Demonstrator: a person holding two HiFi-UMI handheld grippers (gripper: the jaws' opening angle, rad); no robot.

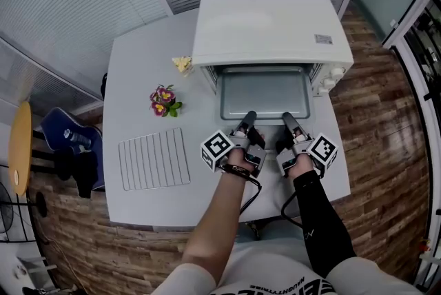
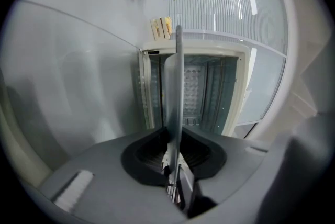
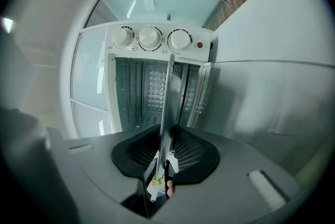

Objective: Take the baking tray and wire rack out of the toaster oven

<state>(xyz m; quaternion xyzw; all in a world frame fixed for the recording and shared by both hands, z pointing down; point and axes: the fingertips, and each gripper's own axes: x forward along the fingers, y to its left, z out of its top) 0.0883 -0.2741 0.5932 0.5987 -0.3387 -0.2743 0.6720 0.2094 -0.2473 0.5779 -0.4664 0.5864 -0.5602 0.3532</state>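
Observation:
The grey baking tray (image 1: 263,92) sticks out of the front of the white toaster oven (image 1: 269,28), held level. My left gripper (image 1: 247,123) is shut on the left part of the tray's near rim. My right gripper (image 1: 289,123) is shut on the right part. In the left gripper view the tray (image 2: 175,87) shows edge-on, pinched between the black pads of the left gripper (image 2: 175,152), with the oven cavity behind. The right gripper view shows the same tray (image 3: 166,97) clamped in the right gripper (image 3: 165,152). The wire rack (image 1: 154,159) lies flat on the table, left of both grippers.
The oven's knobs (image 3: 150,37) sit on its right side panel. A small bunch of pink flowers (image 1: 163,100) and a pale yellow object (image 1: 182,64) lie on the grey table (image 1: 138,73) left of the oven. The table's front edge is just behind my hands.

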